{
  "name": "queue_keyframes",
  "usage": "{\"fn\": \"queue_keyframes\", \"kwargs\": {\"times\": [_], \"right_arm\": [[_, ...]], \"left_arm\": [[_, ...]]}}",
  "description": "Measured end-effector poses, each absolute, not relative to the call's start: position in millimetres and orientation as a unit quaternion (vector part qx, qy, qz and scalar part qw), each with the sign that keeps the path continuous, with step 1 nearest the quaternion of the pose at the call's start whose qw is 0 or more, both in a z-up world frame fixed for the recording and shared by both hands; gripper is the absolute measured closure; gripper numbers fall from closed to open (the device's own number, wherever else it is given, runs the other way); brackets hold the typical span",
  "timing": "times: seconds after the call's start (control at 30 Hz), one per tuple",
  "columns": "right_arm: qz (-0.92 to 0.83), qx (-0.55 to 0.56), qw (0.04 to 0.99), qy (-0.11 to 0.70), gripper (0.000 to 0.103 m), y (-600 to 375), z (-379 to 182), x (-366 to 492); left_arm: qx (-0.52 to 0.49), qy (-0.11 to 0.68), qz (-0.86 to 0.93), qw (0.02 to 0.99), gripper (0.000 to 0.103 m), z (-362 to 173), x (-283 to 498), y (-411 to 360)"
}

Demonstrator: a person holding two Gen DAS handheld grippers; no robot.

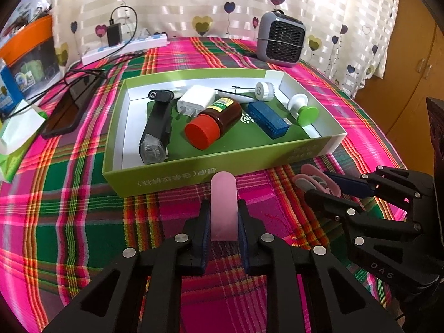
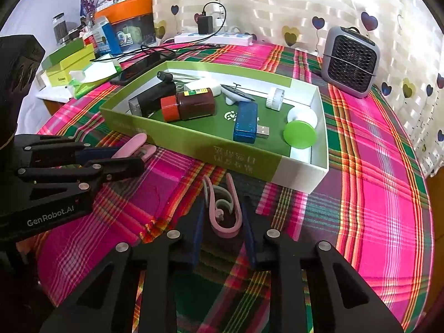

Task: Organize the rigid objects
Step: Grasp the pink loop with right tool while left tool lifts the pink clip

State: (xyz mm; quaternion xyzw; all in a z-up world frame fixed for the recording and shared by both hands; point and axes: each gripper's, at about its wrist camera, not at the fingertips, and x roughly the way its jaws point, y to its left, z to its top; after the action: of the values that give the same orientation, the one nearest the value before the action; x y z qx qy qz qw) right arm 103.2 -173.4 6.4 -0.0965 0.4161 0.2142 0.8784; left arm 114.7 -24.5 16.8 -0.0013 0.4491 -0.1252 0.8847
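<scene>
The pink flat piece [image 1: 223,205] is pinched between the pads of the left hand-held gripper [image 1: 223,222], just in front of the green box [image 1: 194,172] on the plaid table [image 1: 69,208], and the pink clip [image 2: 222,211] sits between the nearly closed fingers of the right hand-held gripper [image 2: 222,222], which seem to press on its sides. Inside the box already lie a brown bottle [image 1: 213,122], a white charger [image 1: 195,101], a blue USB stick [image 1: 267,119], a black flashlight [image 1: 156,127] and a green-capped item [image 1: 305,112]. I judge the task nearly finished, since only these two pink things are left outside.
</scene>
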Motion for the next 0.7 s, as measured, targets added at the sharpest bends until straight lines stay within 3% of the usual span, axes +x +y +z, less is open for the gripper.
{"fn": "queue_keyframes", "kwargs": {"times": [0.7], "right_arm": [[0.205, -0.08, 0.883, 0.414, 0.079, -179.4, 9.5, 99.3]], "left_arm": [[-0.005, 0.441, -0.138, 0.887, 0.086, 23.8, 108.5, -28.3]]}}
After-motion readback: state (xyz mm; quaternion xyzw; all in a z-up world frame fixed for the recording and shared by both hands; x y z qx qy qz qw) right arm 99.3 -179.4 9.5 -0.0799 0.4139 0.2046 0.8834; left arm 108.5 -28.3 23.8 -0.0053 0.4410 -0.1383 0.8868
